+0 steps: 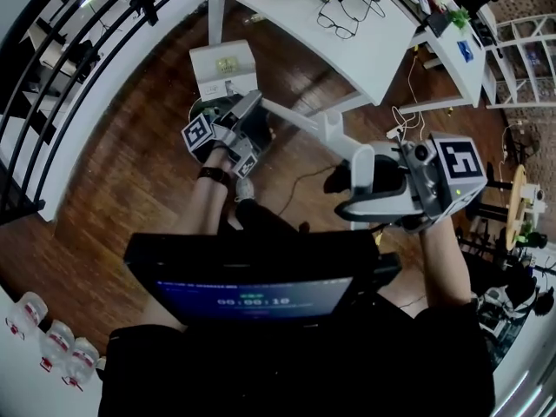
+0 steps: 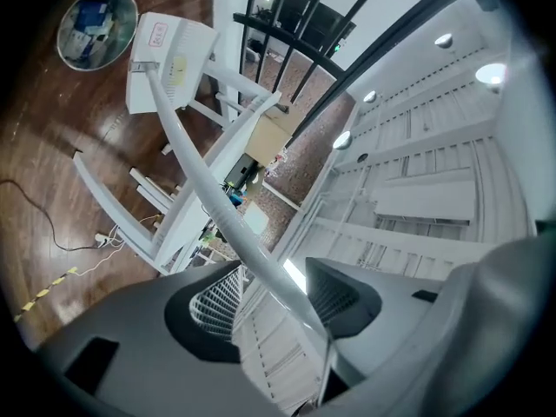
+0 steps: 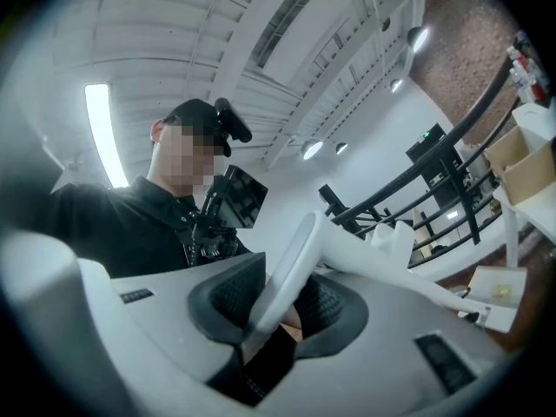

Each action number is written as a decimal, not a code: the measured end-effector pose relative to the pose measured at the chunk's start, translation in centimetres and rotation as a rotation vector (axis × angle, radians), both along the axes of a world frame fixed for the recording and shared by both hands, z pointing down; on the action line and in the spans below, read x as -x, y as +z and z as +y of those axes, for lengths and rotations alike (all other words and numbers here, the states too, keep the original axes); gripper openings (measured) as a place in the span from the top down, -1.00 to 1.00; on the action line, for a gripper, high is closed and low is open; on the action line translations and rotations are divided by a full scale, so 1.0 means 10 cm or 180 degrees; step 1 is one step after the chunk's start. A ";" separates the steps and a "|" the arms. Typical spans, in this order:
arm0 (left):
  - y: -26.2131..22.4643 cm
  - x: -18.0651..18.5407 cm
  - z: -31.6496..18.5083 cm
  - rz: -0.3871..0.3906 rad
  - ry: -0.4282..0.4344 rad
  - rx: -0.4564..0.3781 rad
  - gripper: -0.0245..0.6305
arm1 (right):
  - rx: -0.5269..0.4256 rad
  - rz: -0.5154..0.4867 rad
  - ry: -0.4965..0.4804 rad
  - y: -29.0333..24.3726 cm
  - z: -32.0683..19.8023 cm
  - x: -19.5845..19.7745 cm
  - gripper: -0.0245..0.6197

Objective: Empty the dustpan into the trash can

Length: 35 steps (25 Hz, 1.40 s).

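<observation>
Bright indoor scene, with heavy fisheye bending in all three views.

Light is coming from overhead: a ceiling strip light (image 3: 100,133) is blowing out white and round spotlights (image 2: 445,40) are flaring. The wooden floor (image 1: 130,159) is giving back a soft sheen, and the person's dark clothing (image 1: 287,380) is sinking to near black. The railing (image 2: 287,33) is bowing toward the edges and the corners are vignetting black. The white dustpan handle (image 2: 200,172) is reading crisp, while the right gripper (image 3: 282,301) is sitting soft close to its lens.

The trash can (image 1: 201,109) is mostly hidden under the dustpan (image 1: 224,69) (contents too small to tell).
</observation>
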<state>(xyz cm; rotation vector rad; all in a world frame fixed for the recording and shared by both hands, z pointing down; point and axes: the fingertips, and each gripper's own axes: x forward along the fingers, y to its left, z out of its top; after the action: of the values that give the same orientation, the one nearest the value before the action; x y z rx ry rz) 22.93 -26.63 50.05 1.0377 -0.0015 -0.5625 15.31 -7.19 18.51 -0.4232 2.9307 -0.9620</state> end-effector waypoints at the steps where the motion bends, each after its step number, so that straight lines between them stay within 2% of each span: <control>1: 0.00 -0.02 0.01 0.0032 -0.0029 0.0062 0.31 | 0.0001 0.0040 -0.0026 -0.01 0.04 0.02 0.60; 4: 0.01 -0.04 0.06 0.0145 -0.0140 0.0234 0.42 | 0.0032 0.0110 -0.0084 0.00 0.16 0.06 0.60; 8: 0.09 -0.08 0.15 0.0180 -0.0167 0.0352 0.45 | 0.0091 0.0262 -0.0213 0.07 0.26 0.07 0.60; 16: 0.23 -0.15 0.27 0.0245 -0.0203 0.0571 0.49 | 0.0239 0.0759 -0.0668 0.22 0.40 0.16 0.60; 30: 0.38 -0.18 0.52 0.0700 -0.0496 0.0954 0.54 | 0.0668 0.1548 -0.1593 0.35 0.58 0.28 0.60; 35: 0.43 -0.17 0.50 0.0788 -0.0560 0.1058 0.54 | 0.0831 0.1688 -0.1855 0.39 0.51 0.37 0.60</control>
<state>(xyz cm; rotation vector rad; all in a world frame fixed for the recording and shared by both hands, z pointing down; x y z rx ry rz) 24.65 -21.58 54.39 0.6433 0.0312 -0.8185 11.61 -2.07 22.40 0.2462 3.5060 -1.5052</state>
